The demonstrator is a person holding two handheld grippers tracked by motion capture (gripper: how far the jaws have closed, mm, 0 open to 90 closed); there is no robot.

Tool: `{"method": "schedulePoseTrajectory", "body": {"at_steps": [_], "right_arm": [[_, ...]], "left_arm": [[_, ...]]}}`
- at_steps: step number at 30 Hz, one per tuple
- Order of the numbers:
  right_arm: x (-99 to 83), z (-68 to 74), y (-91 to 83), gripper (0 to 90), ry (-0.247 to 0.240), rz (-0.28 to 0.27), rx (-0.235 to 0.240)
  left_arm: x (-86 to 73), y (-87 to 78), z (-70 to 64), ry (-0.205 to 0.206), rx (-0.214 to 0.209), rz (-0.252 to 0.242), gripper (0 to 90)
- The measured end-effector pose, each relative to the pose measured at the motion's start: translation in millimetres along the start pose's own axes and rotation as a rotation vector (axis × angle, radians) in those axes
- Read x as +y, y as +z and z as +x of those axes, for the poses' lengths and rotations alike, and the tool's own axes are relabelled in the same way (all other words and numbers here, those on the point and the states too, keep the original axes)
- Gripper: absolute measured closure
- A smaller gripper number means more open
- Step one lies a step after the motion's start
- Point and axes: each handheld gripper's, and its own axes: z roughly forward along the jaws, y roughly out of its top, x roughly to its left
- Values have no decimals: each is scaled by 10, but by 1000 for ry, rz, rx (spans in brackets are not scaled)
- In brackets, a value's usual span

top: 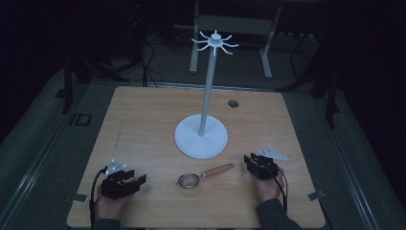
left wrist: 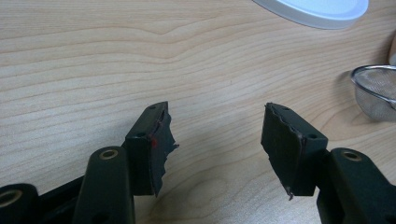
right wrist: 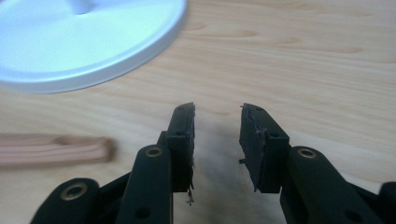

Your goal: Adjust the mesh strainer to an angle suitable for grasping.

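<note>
Table [top: 143, 124]: pale wood-grain top, matt, smooth. Hook stand [top: 201, 136]: white, smooth, faint sheen on round base, plastic or painted metal, cannot tell. Strainer [top: 187, 180]: fine metal mesh bowl, shiny metal rim; handle [top: 218, 170] light wood, smooth. Left gripper [left wrist: 217, 135] and right gripper [right wrist: 217, 126]: matt black plastic, ragged pad edges.

Dim room; grey floor [top: 43, 129]; metal frame [top: 234, 28] behind table [top: 143, 120].
</note>
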Motion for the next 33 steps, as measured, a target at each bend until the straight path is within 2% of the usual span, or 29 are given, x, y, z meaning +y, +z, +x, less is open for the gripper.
{"method": "schedulePoseTrajectory", "body": {"at_steps": [2,10,17,20,22,29,33], "right_arm": [[-5,33,-22,656,-11,-2,17],[19,144,-112,677,-53,-12,27],[43,160,-145,698,-52,-11,38],[55,176,-174,700,-71,-10,46],[73,238,-250,705,-108,-25,48],[120,298,-373,705,-123,-34,54],[126,333,-444,652,-149,-18,76]], "left_arm": [[1,0,-1,-1,-1,-1,427],[-1,-4,-16,4,-1,-5,428],[7,-2,-23,10,-3,-5,435],[21,-9,-40,19,2,-7,440],[41,-34,-52,16,1,-20,440],[129,-66,-127,53,13,-26,455],[252,-56,-250,96,7,-30,460]]}}
